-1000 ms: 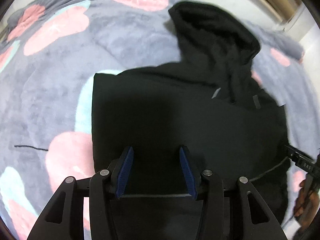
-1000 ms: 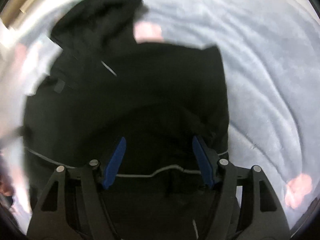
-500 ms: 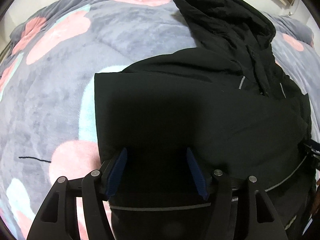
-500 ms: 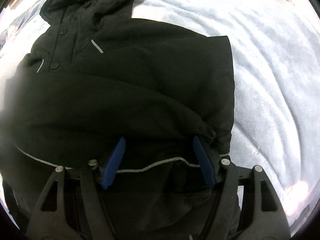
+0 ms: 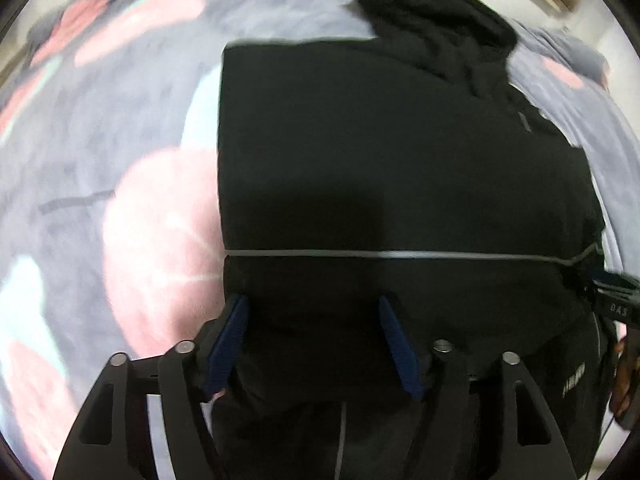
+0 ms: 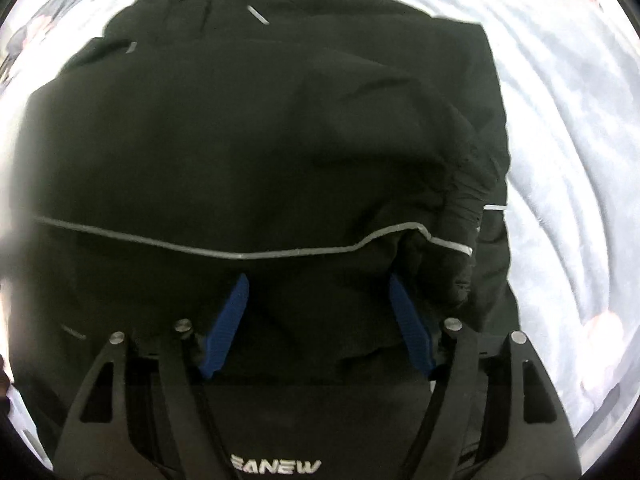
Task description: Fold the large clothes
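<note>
A large black hooded jacket lies on a bed, sleeves folded in, hood at the far end. A thin grey reflective stripe crosses it. My left gripper is open, its blue pads straddling the jacket's near part by the left edge. In the right wrist view the same jacket fills the frame. My right gripper is open over the near part, beside a bunched sleeve cuff. The stripe shows there too. Whether the pads touch the cloth is unclear.
A grey fleece blanket with pink and mint patches covers the bed left of the jacket; pale blanket lies to its right. The other gripper and a hand show at the left view's right edge.
Both grippers have moved in closer and lower over the jacket. The reflective stripe now sits farther up, beyond the fingertips. Both stay open.
</note>
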`<state>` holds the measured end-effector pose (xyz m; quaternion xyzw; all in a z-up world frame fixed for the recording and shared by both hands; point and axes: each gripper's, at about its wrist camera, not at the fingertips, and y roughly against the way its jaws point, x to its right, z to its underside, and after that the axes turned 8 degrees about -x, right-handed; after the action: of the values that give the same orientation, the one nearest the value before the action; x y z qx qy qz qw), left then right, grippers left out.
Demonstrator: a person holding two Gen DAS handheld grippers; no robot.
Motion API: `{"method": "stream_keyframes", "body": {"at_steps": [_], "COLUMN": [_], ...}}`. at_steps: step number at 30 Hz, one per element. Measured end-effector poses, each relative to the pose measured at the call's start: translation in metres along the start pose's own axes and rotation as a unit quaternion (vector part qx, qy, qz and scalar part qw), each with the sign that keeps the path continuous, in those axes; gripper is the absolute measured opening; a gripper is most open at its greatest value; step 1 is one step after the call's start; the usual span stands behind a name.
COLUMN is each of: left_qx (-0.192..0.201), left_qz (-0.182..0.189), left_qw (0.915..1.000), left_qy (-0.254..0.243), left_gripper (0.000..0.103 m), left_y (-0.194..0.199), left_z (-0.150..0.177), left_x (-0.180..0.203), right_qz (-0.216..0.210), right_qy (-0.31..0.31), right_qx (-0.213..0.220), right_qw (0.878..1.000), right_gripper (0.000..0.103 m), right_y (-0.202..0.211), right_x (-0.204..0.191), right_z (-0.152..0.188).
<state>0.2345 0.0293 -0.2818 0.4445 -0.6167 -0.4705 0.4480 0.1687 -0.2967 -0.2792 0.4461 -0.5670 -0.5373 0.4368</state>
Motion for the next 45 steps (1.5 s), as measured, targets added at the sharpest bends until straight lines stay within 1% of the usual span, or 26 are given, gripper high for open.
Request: {"method": "stream_keyframes", "body": {"at_steps": [1, 2, 3, 4, 5, 6, 10, 12, 15, 16, 19, 21, 22, 24, 25, 27, 28, 33, 36, 37, 38, 39, 40, 42, 44, 45], "left_qx": [-0.003, -0.009, -0.012, -0.007, 0.001, 0.008, 0.048, 0.079, 0.116, 0.124, 0.145, 0.147, 0.141, 0.132, 0.125, 0.116, 0.109, 0.079, 0.077, 0.077, 0.077, 0.073, 0.067, 0.096, 0.138, 0.15], "left_qz": [0.003, 0.021, 0.053, 0.066, 0.069, 0.065, 0.055, 0.047, 0.043, 0.042, 0.037, 0.04, 0.05, 0.077, 0.091, 0.086, 0.082, 0.082, 0.074, 0.047, 0.032, 0.024, 0.049, 0.095, 0.166, 0.195], "left_qw": [0.9999, 0.9991, 0.9968, 0.9955, 0.9953, 0.9961, 0.9969, 0.9956, 0.9923, 0.9914, 0.9887, 0.9883, 0.9887, 0.9883, 0.988, 0.9895, 0.9906, 0.9934, 0.9942, 0.9958, 0.9965, 0.997, 0.9964, 0.9901, 0.9755, 0.9685], "left_qy": [0.015, 0.034, 0.06, 0.067, 0.067, 0.059, 0.031, 0.018, 0.003, -0.002, -0.011, -0.013, -0.01, -0.001, 0.004, 0.01, 0.013, 0.021, 0.01, 0.011, 0.011, 0.011, 0.019, 0.038, 0.042, 0.041], "left_gripper": [0.082, 0.081, 0.08, 0.077, 0.072, 0.071, 0.07, 0.07, 0.07, 0.07, 0.07, 0.07, 0.07, 0.07, 0.07, 0.07, 0.07, 0.07, 0.07, 0.067, 0.041, 0.015, 0.009, 0.009, 0.009, 0.009], "left_y": [-0.003, -0.005, -0.002, 0.003, 0.01, 0.02, 0.061, 0.089, 0.115, 0.119, 0.126, 0.12, 0.11, 0.097, 0.084, 0.057, 0.045, -0.007, -0.02, -0.025, -0.028, -0.031, -0.03, -0.011, 0.022, 0.032], "left_z": [-0.002, -0.004, -0.005, -0.002, -0.001, 0.001, -0.005, -0.023, -0.066, -0.072, -0.126, -0.161, -0.188, -0.214, -0.235, -0.269, -0.279, -0.316, -0.328, -0.333, -0.336, -0.34, -0.341, -0.333, -0.313, -0.304], "left_x": [-0.005, -0.012, -0.022, -0.027, -0.029, -0.03, -0.029, -0.025, -0.02, -0.013, 0.001, 0.012, 0.019, 0.022, 0.026, 0.031, 0.034, 0.04, 0.051, 0.055, 0.056, 0.054, 0.046, 0.03, 0.012, 0.006], "right_qz": [-0.004, -0.009, -0.012, -0.012, -0.01, -0.009, -0.041, -0.047, -0.064, -0.07, -0.083, -0.091, -0.097, -0.104, -0.106, -0.11, -0.111, -0.112, -0.102, -0.095, -0.088, -0.064, -0.047, -0.081, -0.144, -0.156], "right_qy": [-0.009, -0.02, -0.025, -0.027, -0.028, -0.028, -0.02, -0.013, -0.01, -0.009, -0.01, -0.014, -0.015, -0.019, -0.023, -0.034, -0.042, -0.061, -0.048, -0.04, -0.03, -0.019, -0.015, -0.027, -0.048, -0.046], "right_qx": [-0.007, -0.016, -0.02, -0.022, -0.023, -0.022, 0.014, 0.042, 0.092, 0.108, 0.146, 0.162, 0.169, 0.179, 0.183, 0.183, 0.18, 0.162, 0.148, 0.142, 0.138, 0.137, 0.144, 0.171, 0.204, 0.212], "right_qw": [1.0, 1.0, 0.999, 0.999, 0.999, 0.999, 0.999, 0.998, 0.994, 0.992, 0.986, 0.983, 0.981, 0.978, 0.977, 0.976, 0.976, 0.978, 0.983, 0.984, 0.986, 0.988, 0.988, 0.982, 0.967, 0.964], "right_gripper": [0.072, 0.072, 0.072, 0.07, 0.068, 0.064, 0.063, 0.063, 0.064, 0.064, 0.064, 0.064, 0.064, 0.064, 0.064, 0.064, 0.064, 0.064, 0.062, 0.057, 0.03, 0.002, 0.003, 0.002, 0.002, 0.002], "right_y": [0.0, 0.001, 0.003, 0.004, 0.01, 0.013, 0.051, 0.072, 0.102, 0.111, 0.122, 0.12, 0.12, 0.114, 0.113, 0.101, 0.091, 0.069, 0.055, 0.051, 0.048, 0.046, 0.048, 0.063, 0.085, 0.089], "right_x": [0.002, 0.004, 0.007, 0.008, 0.009, 0.005, 0.009, 0.012, 0.017, 0.019, 0.017, 0.009, 0.009, 0.01, 0.011, 0.009, 0.009, 0.018, 0.013, 0.01, 0.006, 0.004, 0.005, 0.024, 0.05, 0.055], "right_z": [-0.003, -0.006, -0.008, -0.01, -0.009, -0.016, -0.022, -0.035, -0.066, -0.079, -0.126, -0.158, -0.176, -0.203, -0.216, -0.241, -0.255, -0.286, -0.302, -0.305, -0.308, -0.31, -0.309, -0.298, -0.275, -0.265]}}
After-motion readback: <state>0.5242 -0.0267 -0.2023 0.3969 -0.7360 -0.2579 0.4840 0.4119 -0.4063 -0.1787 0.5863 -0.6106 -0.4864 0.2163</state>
